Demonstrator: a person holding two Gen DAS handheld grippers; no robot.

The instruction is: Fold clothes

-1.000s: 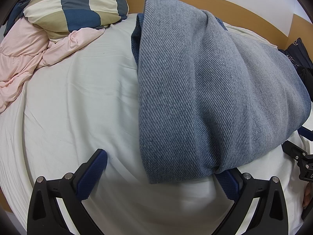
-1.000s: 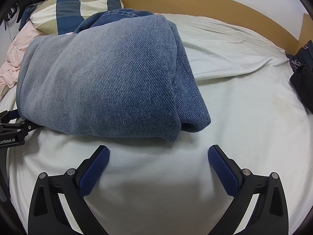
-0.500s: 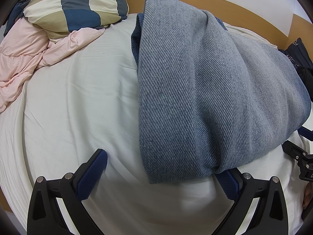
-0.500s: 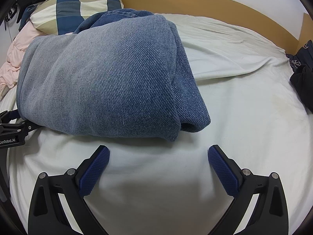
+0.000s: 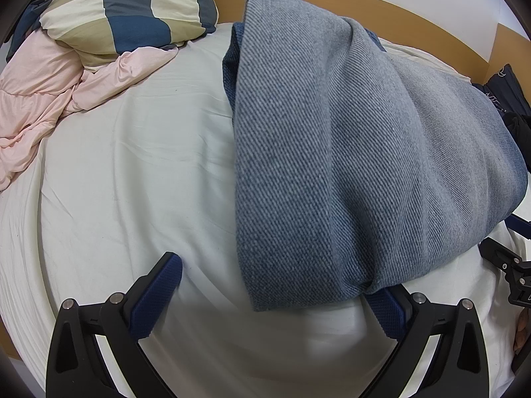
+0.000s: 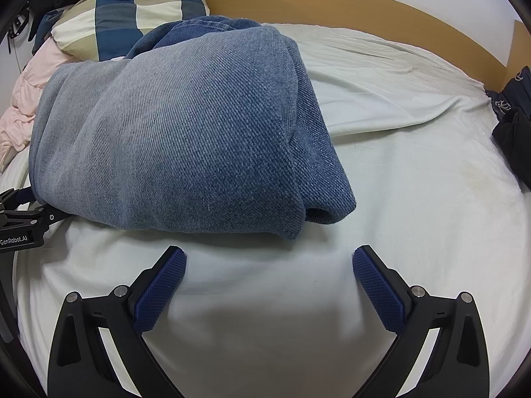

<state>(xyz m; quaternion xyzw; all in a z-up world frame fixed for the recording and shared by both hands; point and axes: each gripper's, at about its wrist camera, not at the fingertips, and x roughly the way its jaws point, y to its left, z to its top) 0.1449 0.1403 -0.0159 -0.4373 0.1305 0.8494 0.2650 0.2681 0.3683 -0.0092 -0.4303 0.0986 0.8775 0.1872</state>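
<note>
Folded blue denim jeans (image 5: 348,152) lie in a thick bundle on the white bed sheet (image 5: 132,179). My left gripper (image 5: 275,282) is open at the near left end of the bundle, whose near corner lies over the right fingertip and between the jaws. In the right wrist view the same jeans (image 6: 186,139) fill the left half. My right gripper (image 6: 268,262) stands open just in front of the bundle's near edge, with only sheet between its fingers. The left gripper's body (image 6: 23,219) shows at the left edge, partly under the denim.
A checked blue, cream and olive pillow (image 5: 129,10) and a pink quilt (image 5: 39,96) are heaped at the back left. A wooden headboard (image 6: 365,3) curves behind the bed. Dark clothing (image 6: 514,126) lies at the right edge. Bare sheet (image 6: 415,182) spreads right of the jeans.
</note>
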